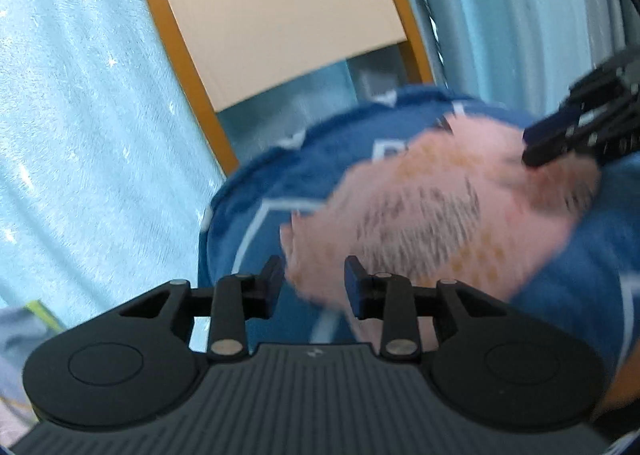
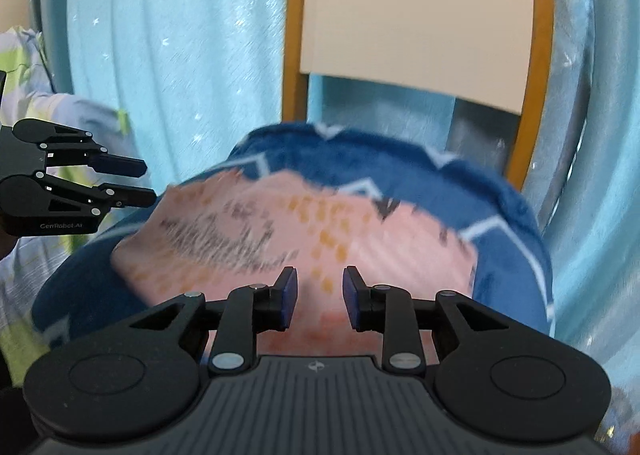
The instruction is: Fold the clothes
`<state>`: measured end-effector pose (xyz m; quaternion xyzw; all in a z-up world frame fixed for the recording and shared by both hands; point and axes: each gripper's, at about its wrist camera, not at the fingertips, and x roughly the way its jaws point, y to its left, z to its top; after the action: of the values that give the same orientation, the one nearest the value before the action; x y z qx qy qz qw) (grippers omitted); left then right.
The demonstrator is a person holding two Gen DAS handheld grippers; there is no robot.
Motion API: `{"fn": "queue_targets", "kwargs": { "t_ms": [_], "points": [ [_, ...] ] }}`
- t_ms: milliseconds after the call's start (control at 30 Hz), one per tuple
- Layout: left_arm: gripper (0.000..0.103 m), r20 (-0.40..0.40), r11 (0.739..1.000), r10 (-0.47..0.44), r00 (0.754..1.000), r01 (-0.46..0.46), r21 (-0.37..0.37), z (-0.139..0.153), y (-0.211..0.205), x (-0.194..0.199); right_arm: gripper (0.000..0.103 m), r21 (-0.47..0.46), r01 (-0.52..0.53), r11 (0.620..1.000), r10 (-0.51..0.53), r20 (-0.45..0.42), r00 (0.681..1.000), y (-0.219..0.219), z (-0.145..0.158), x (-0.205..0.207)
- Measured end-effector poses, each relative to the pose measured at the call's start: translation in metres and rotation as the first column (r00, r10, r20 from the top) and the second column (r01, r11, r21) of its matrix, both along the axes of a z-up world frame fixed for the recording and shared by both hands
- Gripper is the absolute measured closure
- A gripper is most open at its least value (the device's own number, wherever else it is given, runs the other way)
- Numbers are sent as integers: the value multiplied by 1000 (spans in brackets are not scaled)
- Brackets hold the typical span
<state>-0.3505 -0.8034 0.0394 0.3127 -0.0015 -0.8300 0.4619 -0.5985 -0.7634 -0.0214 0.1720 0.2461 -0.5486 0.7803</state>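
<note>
Blue cushion point(image 2: 512, 215), pink garment point(image 2: 360, 231) before parted jaws

Pink garment point(image 2: 360, 227) with orange and dark speckles on white-lined blue cloth point(image 2: 512, 223)

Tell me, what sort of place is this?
Probably a room in a home: light blue curtains, a wooden-framed chair with a blue patterned cushion, and a pink garment on it.

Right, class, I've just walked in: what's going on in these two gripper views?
A person is folding clothes with two handheld grippers. A pink patterned garment lies on a blue blanket, in front of a chair. The left gripper and right gripper are both open over it, gripping nothing. The images are blurred.
</note>
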Motion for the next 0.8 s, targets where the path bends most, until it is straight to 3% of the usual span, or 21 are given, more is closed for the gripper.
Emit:
{"fn": "queue_targets", "kwargs": {
  "t_ms": [100, 167, 233, 433, 500, 667, 800],
  "points": [
    [74, -51, 995, -8, 999, 12, 95, -10, -26, -10, 74, 24, 9, 1000, -9, -2, 1000, -26, -6, 4],
    [75, -40, 989, 19, 999, -13, 145, -22, -42, -9, 74, 63, 4, 998, -4, -10, 1000, -43, -15, 3],
    [75, -6, 989, 55, 998, -54, 135, -32, -51, -2, 74, 88, 14, 996, -11, -28, 1000, -59, -25, -4],
    [72, -20, 987, 108, 994, -104, 126, -33, -63, 24, 74, 67, 141, 988, -139, -36, 990, -78, -27, -42],
    [78, -15, 990, 120, 993, -119, 81, -27, -57, 22, 73, 56, 173, 983, -172, -13, 985, -74, -22, -50],
    [78, -117, 996, 75, 990, -68, 66, -13, -26, 14, 72, 41, 171, 984, -173, 58, 983, -39, -13, -53],
    [77, -69, 996, 24, 997, -18, 83, -28, 0, -2, 68, 61, 182, 981, -188, 104, 977, -5, -19, -52]
  ]
}}
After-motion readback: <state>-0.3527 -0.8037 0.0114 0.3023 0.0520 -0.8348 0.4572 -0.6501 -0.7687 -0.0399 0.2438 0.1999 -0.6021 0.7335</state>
